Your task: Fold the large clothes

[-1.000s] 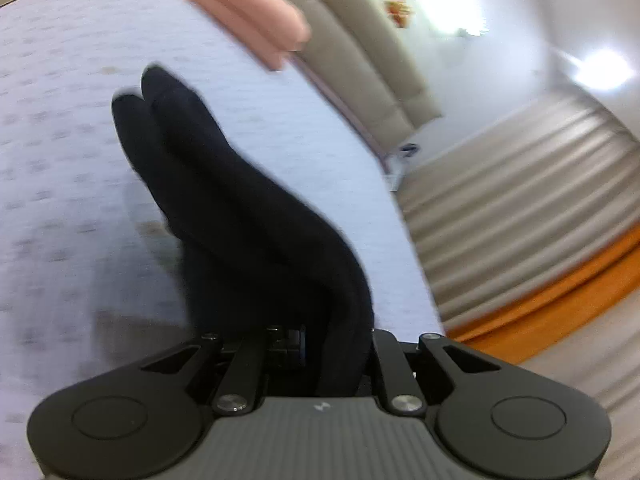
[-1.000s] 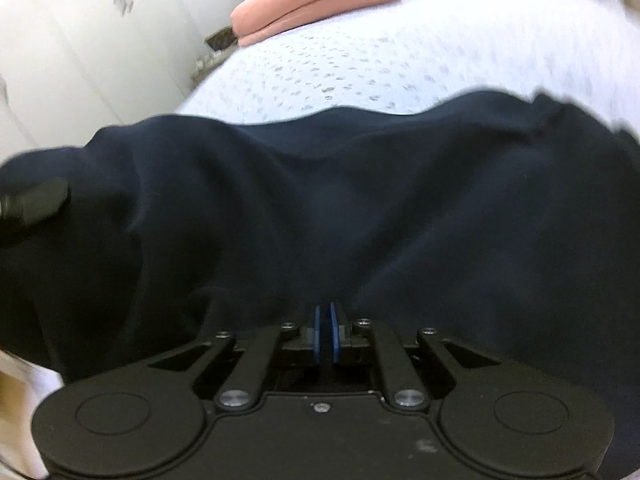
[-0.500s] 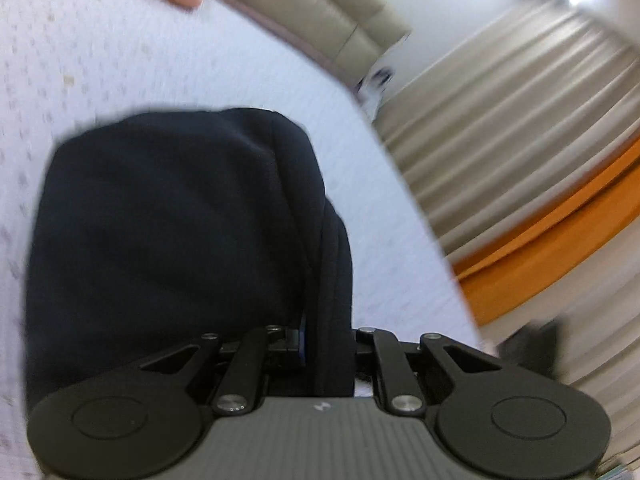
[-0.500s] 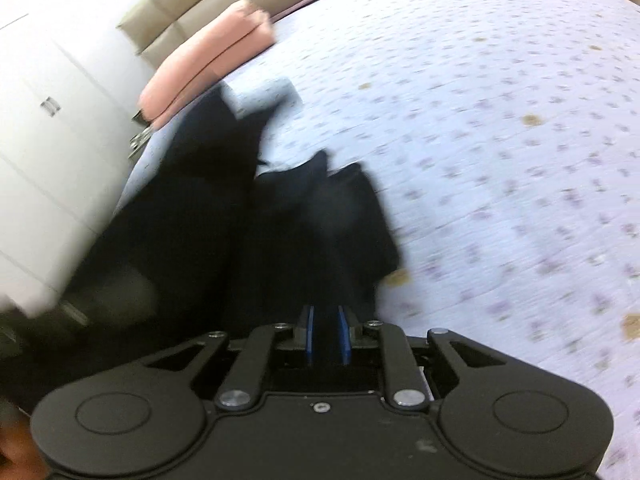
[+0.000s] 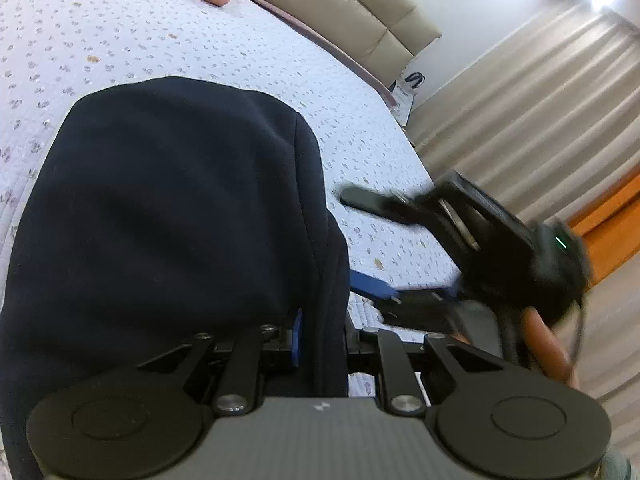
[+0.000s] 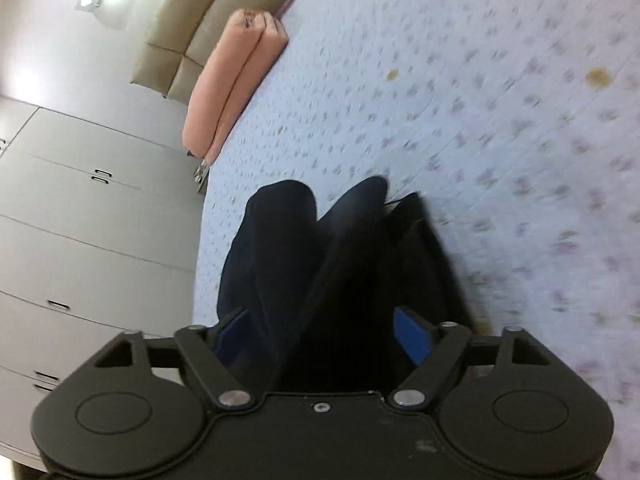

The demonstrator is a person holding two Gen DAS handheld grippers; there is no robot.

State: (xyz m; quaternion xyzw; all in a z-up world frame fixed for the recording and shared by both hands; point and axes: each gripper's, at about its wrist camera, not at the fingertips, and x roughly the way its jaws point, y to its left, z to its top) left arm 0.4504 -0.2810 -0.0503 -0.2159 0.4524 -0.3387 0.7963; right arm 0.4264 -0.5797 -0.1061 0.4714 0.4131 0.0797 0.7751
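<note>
Left hand-held gripper is closed narrow on a fold of the garment; the cloth runs straight out from between its blue pads and spreads left over the bed. Right hand-held gripper is spread wide, its pads either side of a bunched part of the garment but not pinching it. In the left view the right hand-held gripper sits just beside the garment's right side, near the bed's right edge. Pink pillows lie at the bed's head edge.
</note>
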